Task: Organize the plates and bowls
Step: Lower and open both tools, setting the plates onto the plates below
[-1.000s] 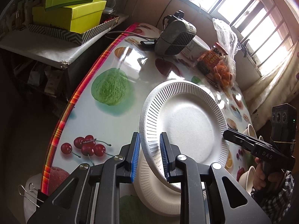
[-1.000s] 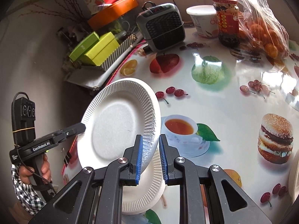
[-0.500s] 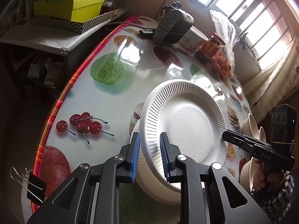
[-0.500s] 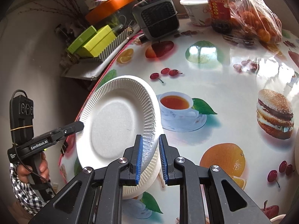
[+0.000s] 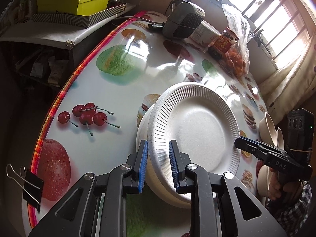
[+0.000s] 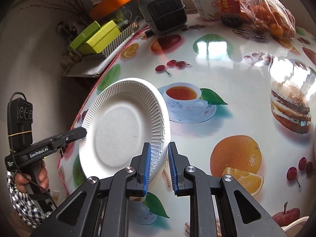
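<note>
A: Where was the paper plate point(image 5: 199, 134)?

B: Tilted over the plate stack point(image 5: 167, 187) near the table's point(image 5: 110, 90) left edge. You had left gripper point(image 5: 158, 165) and right gripper point(image 6: 159, 165) each pinching opposite rims. You needed level lowering, centred, before releasing.

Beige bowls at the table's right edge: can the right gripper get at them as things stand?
Probably not: the right gripper is shut on the paper plate, which the left gripper also clamps. The bowls lie open.
</note>
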`<action>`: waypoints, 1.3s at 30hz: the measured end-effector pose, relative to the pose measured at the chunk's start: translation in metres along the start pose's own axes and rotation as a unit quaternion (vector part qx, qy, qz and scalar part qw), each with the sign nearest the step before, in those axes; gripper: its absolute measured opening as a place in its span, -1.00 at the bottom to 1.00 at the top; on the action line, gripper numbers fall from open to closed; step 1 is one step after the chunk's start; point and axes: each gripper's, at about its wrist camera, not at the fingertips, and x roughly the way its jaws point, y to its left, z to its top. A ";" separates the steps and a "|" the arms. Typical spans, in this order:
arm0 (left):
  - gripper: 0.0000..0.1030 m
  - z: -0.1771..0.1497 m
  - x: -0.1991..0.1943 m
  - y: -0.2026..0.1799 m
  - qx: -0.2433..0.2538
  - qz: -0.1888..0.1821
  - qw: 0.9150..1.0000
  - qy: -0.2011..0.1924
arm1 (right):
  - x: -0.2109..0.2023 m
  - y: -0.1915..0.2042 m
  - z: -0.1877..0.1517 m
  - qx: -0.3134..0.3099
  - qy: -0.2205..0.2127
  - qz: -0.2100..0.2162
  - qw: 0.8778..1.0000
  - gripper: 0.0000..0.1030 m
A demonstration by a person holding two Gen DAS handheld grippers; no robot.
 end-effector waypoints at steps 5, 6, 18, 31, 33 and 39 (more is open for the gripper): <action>-0.56 -0.003 0.003 0.000 -0.001 0.001 1.000 0.002 | 0.002 0.000 -0.002 -0.001 0.003 -0.005 1.000 -0.65; -0.56 -0.003 0.003 0.000 -0.001 0.002 1.000 0.003 | 0.003 0.000 -0.002 -0.001 0.004 -0.005 1.000 -0.65; -0.56 -0.005 0.004 0.004 -0.006 0.003 1.000 0.004 | 0.008 0.002 -0.003 -0.004 0.008 -0.009 1.000 -0.64; -0.56 -0.004 0.003 0.005 -0.007 0.007 1.000 0.003 | 0.009 0.003 -0.003 -0.004 0.008 -0.011 1.000 -0.64; -0.56 -0.005 0.003 0.004 -0.004 0.013 1.000 0.003 | 0.009 0.003 -0.003 -0.003 0.008 -0.011 1.000 -0.64; -0.52 -0.005 0.000 -0.002 0.009 0.026 1.000 -0.003 | 0.005 0.003 -0.002 0.001 0.002 -0.014 1.000 -0.43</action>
